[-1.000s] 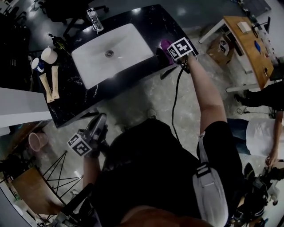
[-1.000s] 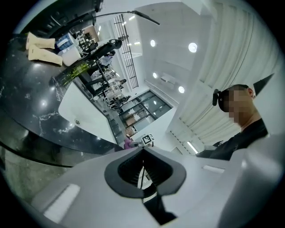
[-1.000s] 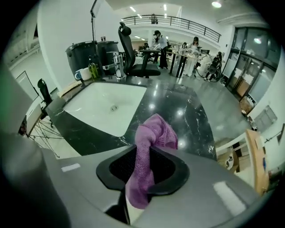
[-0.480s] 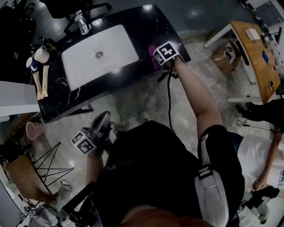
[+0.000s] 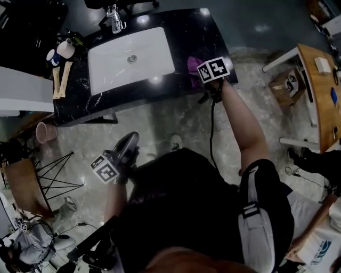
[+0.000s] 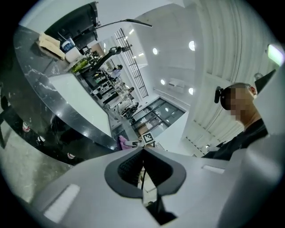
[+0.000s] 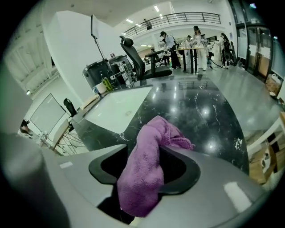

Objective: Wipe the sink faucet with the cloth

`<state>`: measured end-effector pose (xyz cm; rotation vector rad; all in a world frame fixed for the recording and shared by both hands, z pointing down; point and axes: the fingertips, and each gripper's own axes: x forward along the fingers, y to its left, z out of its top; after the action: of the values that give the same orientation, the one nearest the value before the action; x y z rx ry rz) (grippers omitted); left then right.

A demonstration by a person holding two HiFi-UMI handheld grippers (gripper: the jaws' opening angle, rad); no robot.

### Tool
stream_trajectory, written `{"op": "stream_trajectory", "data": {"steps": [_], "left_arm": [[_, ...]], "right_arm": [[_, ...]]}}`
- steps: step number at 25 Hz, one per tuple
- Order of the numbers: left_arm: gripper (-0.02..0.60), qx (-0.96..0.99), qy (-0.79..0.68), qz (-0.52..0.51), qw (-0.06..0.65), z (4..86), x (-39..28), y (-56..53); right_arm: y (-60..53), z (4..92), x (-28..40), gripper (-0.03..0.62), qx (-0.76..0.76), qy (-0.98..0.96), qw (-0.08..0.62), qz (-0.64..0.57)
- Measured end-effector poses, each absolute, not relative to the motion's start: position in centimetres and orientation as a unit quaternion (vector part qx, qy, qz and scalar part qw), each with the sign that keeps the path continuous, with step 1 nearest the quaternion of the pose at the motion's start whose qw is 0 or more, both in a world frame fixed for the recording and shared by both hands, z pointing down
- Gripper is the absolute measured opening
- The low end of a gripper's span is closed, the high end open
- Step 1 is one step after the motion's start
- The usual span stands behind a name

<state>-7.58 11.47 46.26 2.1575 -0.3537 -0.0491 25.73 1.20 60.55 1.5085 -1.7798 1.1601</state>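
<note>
Head view: right gripper (image 5: 200, 74) is at the black counter's (image 5: 197, 26) near right edge with the purple cloth (image 5: 192, 65). The faucet (image 5: 114, 18) is way off at the far left, past the sink (image 5: 154, 50). Left gripper view: left gripper (image 6: 143, 151) is fully closed, nothing in it. Right gripper view: jaws have just been opening and stand wide, cloth draped loosely between them.

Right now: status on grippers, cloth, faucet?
Left gripper shut, empty. Right gripper jaws just opened, cloth loose between them, over counter. Faucet across sink, nothing seen between.
</note>
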Motion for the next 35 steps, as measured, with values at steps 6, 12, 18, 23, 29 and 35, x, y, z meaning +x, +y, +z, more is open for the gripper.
{"op": "stream_trajectory", "data": {"steps": [6, 12, 18, 23, 29, 35], "left_arm": [[0.002, 0.878, -0.154, -0.017, 0.453, 45.8, -10.0, 13.4], [0.002, 0.877, -0.159, -0.029, 0.452, 46.1, -13.1, 15.4], [0.002, 0.882, -0.132, -0.024, 0.451, 45.7, -15.7, 17.6], [0.002, 0.892, -0.097, 0.004, 0.442, 46.5, -16.4, 20.3], [0.002, 0.893, -0.052, 0.029, 0.447, 47.9, -16.1, 23.4], [0.002, 0.901, -0.053, 0.028, 0.429, 47.9, -16.2, 24.3]], "right_arm": [[2.2, 56.7, 28.0, 0.265, 0.646, -0.640, 0.194, 0.368], [5.7, 48.5, 26.6, 0.022, 0.704, -0.655, 0.039, 0.272], [11.8, 45.1, 13.8, 0.012, 0.613, -0.730, -0.036, 0.299], [18.5, 47.8, 0.3, 0.012, 0.532, -0.763, -0.026, 0.367], [24.4, 50.3, -7.8, 0.012, 0.480, -0.768, -0.016, 0.423], [25.7, 48.9, -8.3, 0.011, 0.480, -0.782, -0.007, 0.396]]}}
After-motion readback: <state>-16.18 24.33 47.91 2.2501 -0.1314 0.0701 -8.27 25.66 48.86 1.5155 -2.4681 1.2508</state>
